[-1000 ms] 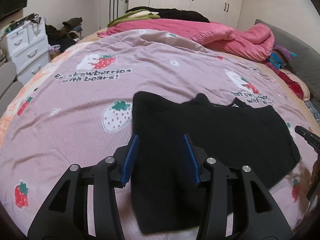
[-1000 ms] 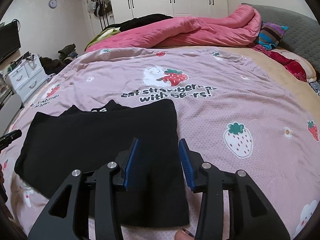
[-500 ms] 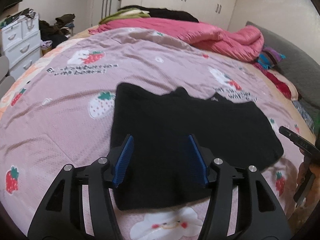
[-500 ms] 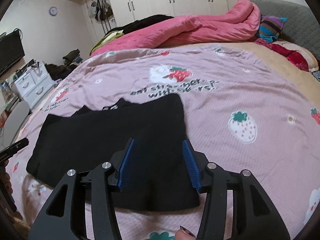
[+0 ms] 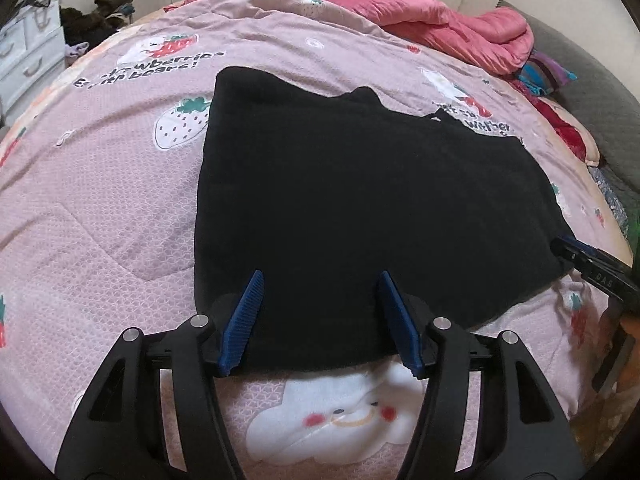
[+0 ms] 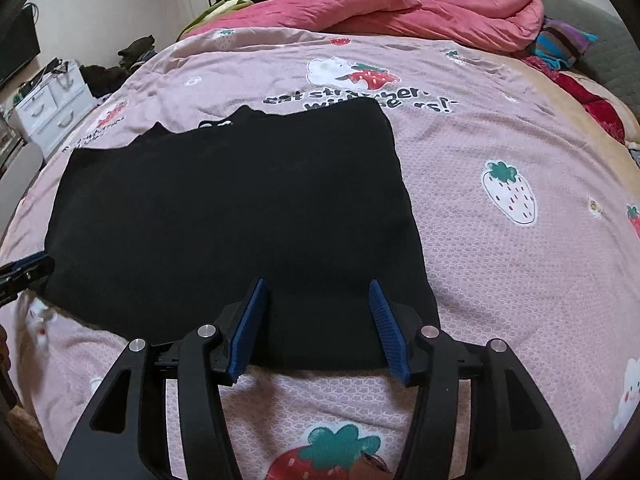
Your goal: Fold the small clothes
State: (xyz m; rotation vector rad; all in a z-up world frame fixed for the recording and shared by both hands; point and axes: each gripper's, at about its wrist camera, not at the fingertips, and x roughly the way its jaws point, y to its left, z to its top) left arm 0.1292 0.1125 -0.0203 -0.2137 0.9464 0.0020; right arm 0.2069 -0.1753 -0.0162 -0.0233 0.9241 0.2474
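A black knit garment (image 5: pixel 360 208) lies spread flat on the pink strawberry-and-bear print quilt (image 5: pixel 100 220) covering the bed, a rumpled pink comforter (image 6: pixel 400 8) heaped beyond it. The left gripper (image 5: pixel 320 280) hovers over the garment's near-left hem, its blue-padded jaws spread wide and holding nothing. The right gripper (image 6: pixel 318 286) does likewise at the near-right hem, wide open and empty.
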